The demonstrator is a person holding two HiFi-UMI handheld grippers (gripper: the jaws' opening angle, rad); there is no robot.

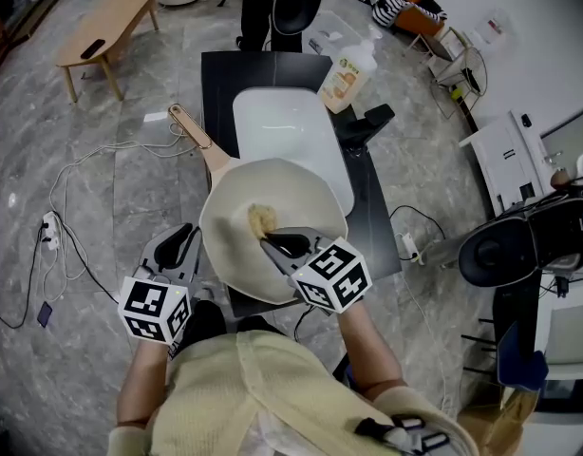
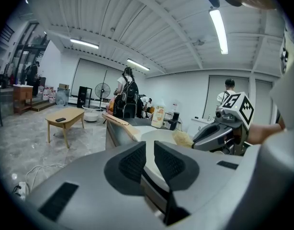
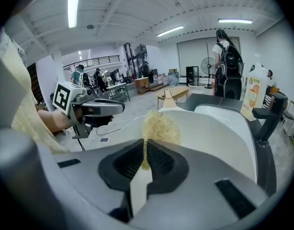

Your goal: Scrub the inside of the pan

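A cream pan (image 1: 306, 193) with a wooden handle (image 1: 192, 133) sits at the near end of the black table. A yellowish scrubber (image 1: 262, 220) rests on the pan's inside floor. My right gripper (image 1: 277, 244) is shut on the scrubber (image 3: 160, 127), and its jaws (image 3: 145, 159) pinch the scrubber's near end inside the pan (image 3: 219, 133). My left gripper (image 1: 184, 248) is at the pan's left rim. In the left gripper view its jaws (image 2: 150, 163) are closed on the pan's rim (image 2: 159, 137).
A white basin (image 1: 282, 131) lies on the black table (image 1: 220, 74) beyond the pan, with a soap bottle (image 1: 348, 76) at its right. A wooden bench (image 1: 106, 28) and cables with a power strip (image 1: 50, 231) are on the floor at left. A black chair (image 1: 505, 250) stands at right.
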